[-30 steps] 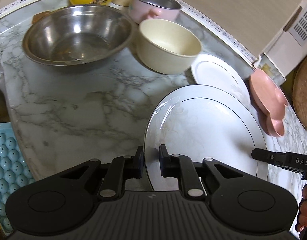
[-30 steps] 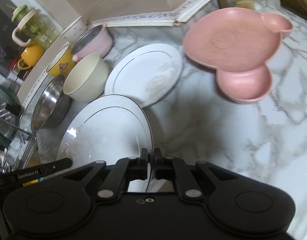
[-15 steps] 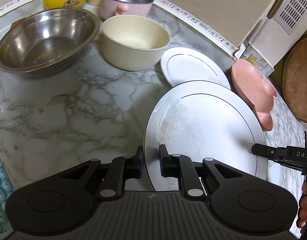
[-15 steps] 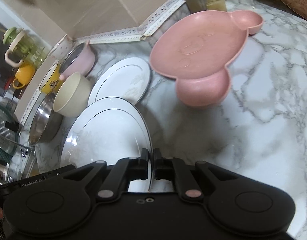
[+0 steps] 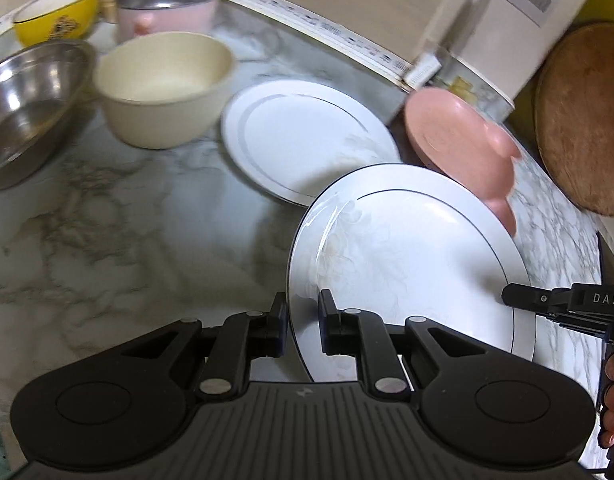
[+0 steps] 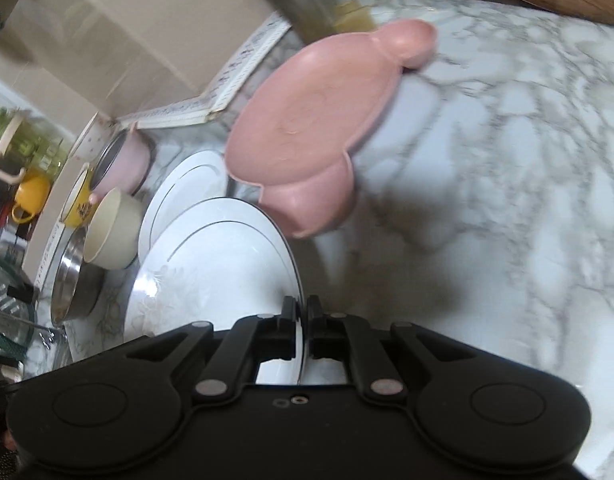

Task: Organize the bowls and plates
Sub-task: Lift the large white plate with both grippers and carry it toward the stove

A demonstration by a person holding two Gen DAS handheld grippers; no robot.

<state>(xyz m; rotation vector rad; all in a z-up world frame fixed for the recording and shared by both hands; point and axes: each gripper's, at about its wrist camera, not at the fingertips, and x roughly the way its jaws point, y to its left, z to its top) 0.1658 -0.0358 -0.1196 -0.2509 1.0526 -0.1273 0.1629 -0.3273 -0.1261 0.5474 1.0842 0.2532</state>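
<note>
Both grippers carry a large white plate with a thin dark rim line above the marble counter. My left gripper is shut on the plate's near left rim. My right gripper is shut on the opposite rim, and its fingertip also shows at the plate's right edge. In the right wrist view the held plate spreads to the left. A smaller white plate lies on the counter just beyond it, and a pink ear-shaped plate sits to the right of that.
A cream bowl, a steel bowl, a yellow bowl and a pink metal-lined bowl crowd the far left. A round wooden board leans at the right. A wall with a printed edge strip closes off the back.
Both grippers have carried the large plate sideways toward the smaller white plate and the pink plate. The bowls have slid left in the left wrist view. Neither grip has changed.
</note>
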